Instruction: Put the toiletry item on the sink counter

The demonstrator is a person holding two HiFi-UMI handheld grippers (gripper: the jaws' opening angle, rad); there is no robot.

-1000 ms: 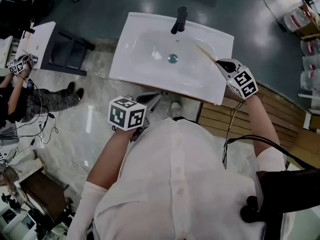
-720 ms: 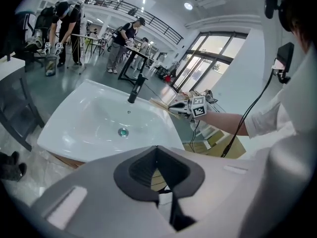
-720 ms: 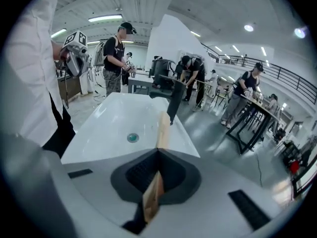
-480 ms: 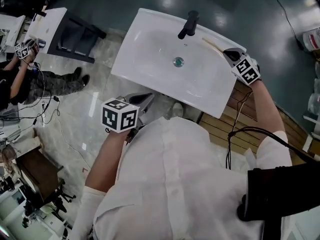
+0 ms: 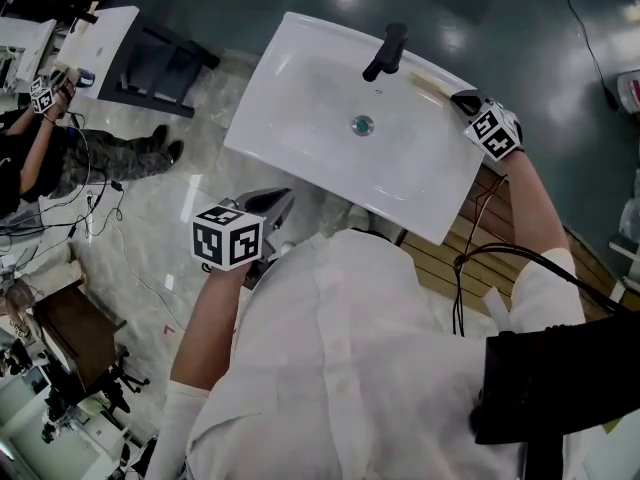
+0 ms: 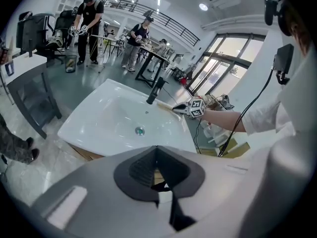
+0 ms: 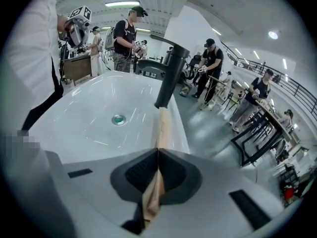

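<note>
L gripper [image 5: 277,205] is parked off the near-left edge of the sink counter [image 5: 290,118], close to the wearer's body. The forearm is bent and the nose tips down twd the basin. Its jaws are pressed together w/ nothing between them. I read it as the spare hand kept out of the way, since this job only needs one gripper.

Mid-basin is the drain [image 5: 362,125], and the black faucet [image 5: 386,51] stands at the far rim. Just right of the faucet base is the toiletry item [image 7: 161,125], a slim tan stick, prob. wrapped. It runs along the far-right ledge w/ its free end almost at the faucet foot. It's low over the ledge, but I can't tell if it's touching.

R gripper [image 5: 462,99] has its jaws clamped on the stick's right end. Holding it by the tail should let the length lie flat along the narrow ledge rather than slide into the bowl. R arm reaches out nearly straight to the far-right corner, wrist angled down. My read: this is the placement step, nearly done, w/ the let-go not yet made.
</note>
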